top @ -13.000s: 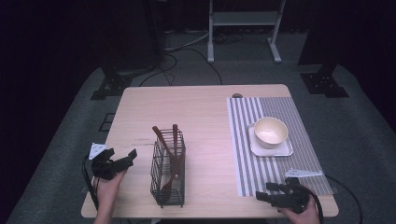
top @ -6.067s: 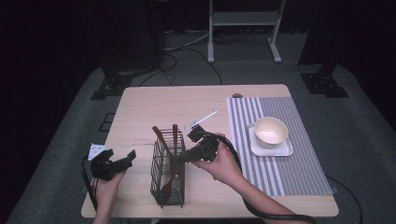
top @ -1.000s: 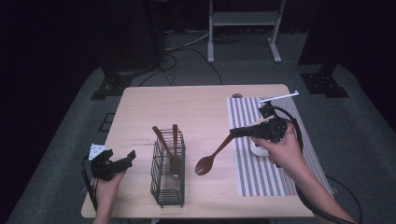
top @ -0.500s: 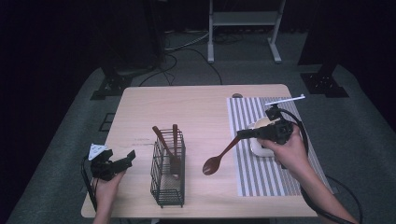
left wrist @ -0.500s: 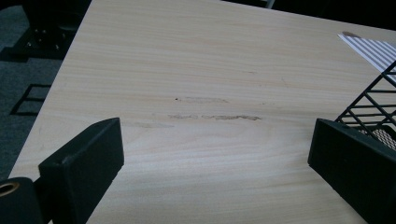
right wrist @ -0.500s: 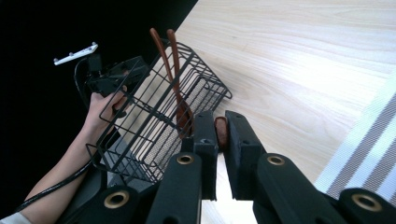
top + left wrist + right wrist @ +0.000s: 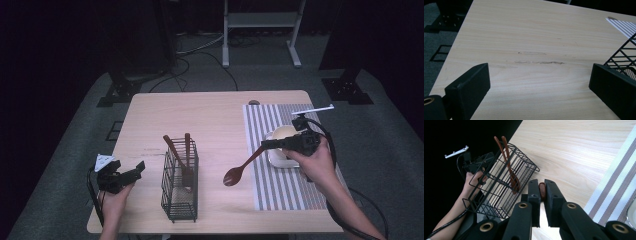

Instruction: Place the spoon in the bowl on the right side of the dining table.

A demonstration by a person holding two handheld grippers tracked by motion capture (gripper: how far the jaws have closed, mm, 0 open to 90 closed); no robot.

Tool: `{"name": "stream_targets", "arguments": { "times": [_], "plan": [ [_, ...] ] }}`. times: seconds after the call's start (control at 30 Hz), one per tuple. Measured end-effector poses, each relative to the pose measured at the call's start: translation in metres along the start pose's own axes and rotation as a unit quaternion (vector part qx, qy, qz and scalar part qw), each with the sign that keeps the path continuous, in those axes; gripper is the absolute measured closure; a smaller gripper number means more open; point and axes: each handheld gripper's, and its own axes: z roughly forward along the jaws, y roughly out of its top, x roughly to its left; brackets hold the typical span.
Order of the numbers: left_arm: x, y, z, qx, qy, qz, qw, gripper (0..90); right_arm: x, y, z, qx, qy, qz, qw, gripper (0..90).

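A brown wooden spoon (image 7: 242,166) hangs slanted over the table between the basket and the placemat, bowl end low. My right gripper (image 7: 265,145) is shut on its handle (image 7: 542,190), just left of the cream bowl (image 7: 283,133). The bowl stands on a white plate (image 7: 278,160), and the hand partly hides both. A black wire basket (image 7: 180,186) holds two more wooden utensils (image 7: 176,154), also seen leaning in the basket (image 7: 499,185) in the right gripper view. My left gripper (image 7: 129,172) rests open at the table's front left, its jaws wide apart (image 7: 539,82) over bare wood.
A grey and white striped placemat (image 7: 290,192) covers the right side of the wooden table (image 7: 200,115). A small dark round thing (image 7: 254,102) lies at the mat's far corner. Beyond the table are dark floor, cables and a white stand (image 7: 260,20).
My right gripper has carried the spoon to the right and a little down, from over mid-table toward the placemat. Several seconds ago it was at the basket. The left gripper has stayed still.
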Motion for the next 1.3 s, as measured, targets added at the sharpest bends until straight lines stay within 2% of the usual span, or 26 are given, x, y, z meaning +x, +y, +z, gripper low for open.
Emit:
{"name": "stream_targets", "arguments": {
  "times": [0.33,0.9,1.3],
  "plan": [
    [0.000,0.000,0.000,0.000,0.001,0.001,1.0000,2.6,-0.007,0.000,-0.004,-0.004,-0.011,0.006,0.9999,83.1],
    [0.000,0.000,0.000,0.001,0.001,0.002,1.0000,2.6,-0.026,-0.005,-0.019,-0.017,-0.027,0.028,0.9991,83.1],
    [0.000,0.000,0.000,0.000,0.002,0.002,1.0000,2.6,-0.033,-0.005,-0.026,-0.025,-0.033,0.036,0.9985,83.1]
  ]
}}
